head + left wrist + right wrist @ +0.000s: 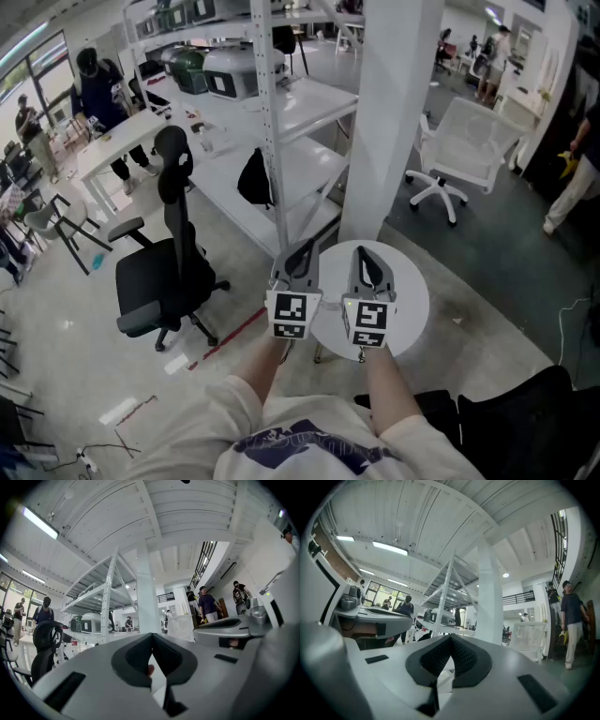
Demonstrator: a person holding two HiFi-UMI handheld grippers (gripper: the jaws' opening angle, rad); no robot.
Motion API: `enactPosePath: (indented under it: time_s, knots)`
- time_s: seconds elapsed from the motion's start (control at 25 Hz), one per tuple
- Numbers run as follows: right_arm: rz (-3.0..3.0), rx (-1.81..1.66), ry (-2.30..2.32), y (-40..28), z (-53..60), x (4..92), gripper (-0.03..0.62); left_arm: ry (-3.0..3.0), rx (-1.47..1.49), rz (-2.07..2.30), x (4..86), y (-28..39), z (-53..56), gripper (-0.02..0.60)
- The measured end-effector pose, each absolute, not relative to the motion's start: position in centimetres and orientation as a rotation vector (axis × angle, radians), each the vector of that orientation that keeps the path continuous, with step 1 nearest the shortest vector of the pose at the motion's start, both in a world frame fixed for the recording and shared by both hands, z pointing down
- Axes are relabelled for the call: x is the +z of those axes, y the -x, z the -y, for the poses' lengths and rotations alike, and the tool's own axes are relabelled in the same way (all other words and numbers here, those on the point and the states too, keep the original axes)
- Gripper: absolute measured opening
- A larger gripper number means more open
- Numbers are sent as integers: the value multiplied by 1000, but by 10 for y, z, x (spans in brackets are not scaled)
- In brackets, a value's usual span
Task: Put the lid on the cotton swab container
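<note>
No cotton swab container or lid shows in any view. In the head view my left gripper (301, 251) and right gripper (367, 257) are held side by side, level, above a small round white table (413, 302). Both point away from me toward a white pillar. The jaws of each are pressed together with nothing between them. The left gripper view shows its own closed tips (151, 640) and the right gripper's body (234, 629) beside it. In the right gripper view its tips (450, 638) meet, and the left gripper's body (370, 616) sits at the left.
A white pillar (389, 112) and a white metal shelving rack (281, 122) stand just beyond the table. A black office chair (169, 267) is to the left and a white chair (464, 150) at the back right. People stand at the far left (94, 84) and at the right edge (574, 187).
</note>
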State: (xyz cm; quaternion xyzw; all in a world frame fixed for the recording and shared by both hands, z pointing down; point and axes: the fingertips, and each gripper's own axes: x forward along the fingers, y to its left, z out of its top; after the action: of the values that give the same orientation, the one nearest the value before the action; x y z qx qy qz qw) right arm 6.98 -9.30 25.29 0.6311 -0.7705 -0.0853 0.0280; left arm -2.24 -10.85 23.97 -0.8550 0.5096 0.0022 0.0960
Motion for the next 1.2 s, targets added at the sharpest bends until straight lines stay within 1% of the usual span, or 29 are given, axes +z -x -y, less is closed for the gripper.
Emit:
enactPosePath:
  time_s: [0.56,0.84,0.88,0.92,0.96,1.0,1.04,1.12,1.16,1.2]
  knots:
    - [2371,-281,-1916,-65,94,258,5,2537,14,-1515,243,27,111,-2]
    - [2613,-95,-1962,-76,87,248,10,2543,52,-1519,237,35,107,-2]
    - [2644,-66,-1959,-78,87,246,29,2554,61,-1504,234,36,107,-2]
    - [2673,-44,-1946,-80,87,244,68,2575,72,-1483,232,37,108,-1]
    - [2699,-27,-1928,-82,87,242,194,2601,87,-1460,229,38,109,2]
    - [2717,-14,-1917,-84,88,239,292,2626,103,-1443,227,38,111,45]
    - [2725,-7,-1915,-88,89,237,317,2650,115,-1431,225,39,114,116]
    - [2727,-4,-1923,-97,90,234,390,2688,115,-1402,226,41,118,250]
    - [2727,-2,-1924,-101,90,234,414,2704,104,-1382,227,42,119,292]
    - [2725,0,-1923,-105,90,234,428,2715,92,-1362,229,43,119,312]
